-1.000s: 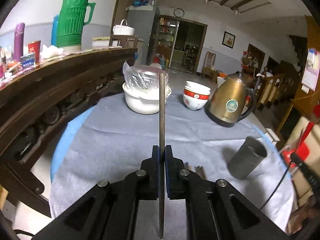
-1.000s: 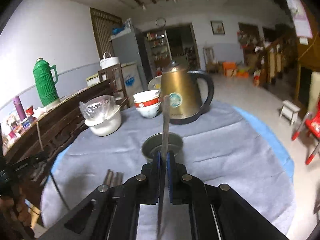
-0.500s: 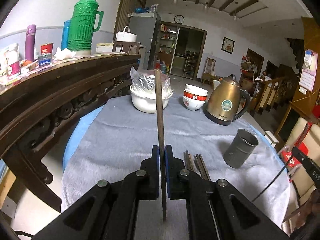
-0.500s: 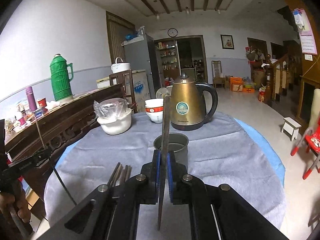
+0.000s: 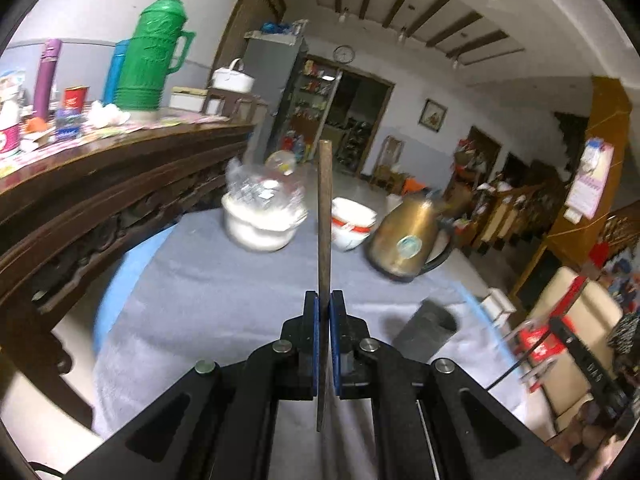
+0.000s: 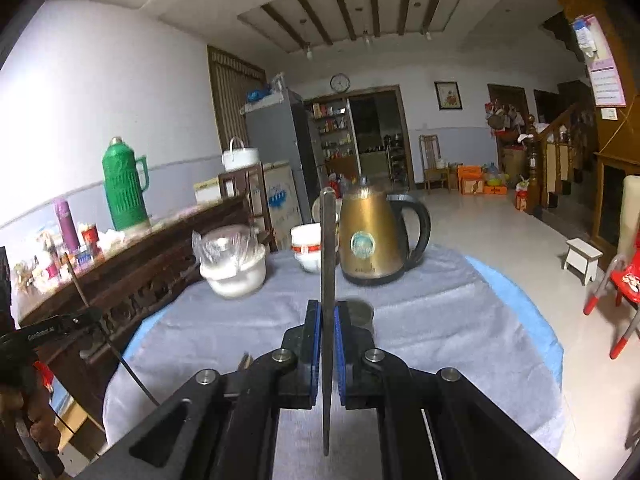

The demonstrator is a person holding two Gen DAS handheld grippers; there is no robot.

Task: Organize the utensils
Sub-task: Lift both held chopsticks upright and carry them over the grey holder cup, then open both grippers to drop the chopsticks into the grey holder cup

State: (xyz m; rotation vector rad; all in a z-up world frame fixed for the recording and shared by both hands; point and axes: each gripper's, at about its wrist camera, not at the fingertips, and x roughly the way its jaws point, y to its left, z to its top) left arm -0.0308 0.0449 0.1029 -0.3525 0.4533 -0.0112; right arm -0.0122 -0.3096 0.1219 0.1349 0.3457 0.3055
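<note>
One chopstick point(image 5: 325, 216) is held tight in the left hand-held gripper point(image 5: 325, 316) and another chopstick point(image 6: 328, 256) in the right hand-held gripper point(image 6: 328, 320), so the carrying step is judged in progress, & next each must be lowered into the gray cup point(image 5: 425, 332) on the desk point(image 5: 224, 280).

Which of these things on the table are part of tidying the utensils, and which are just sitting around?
Part of the job:
- chopstick clamped in left gripper
- chopstick clamped in right gripper
- grey cup

Just lying about:
- gold kettle
- red-banded bowls
- bag-covered white bowl
- green thermos
</note>
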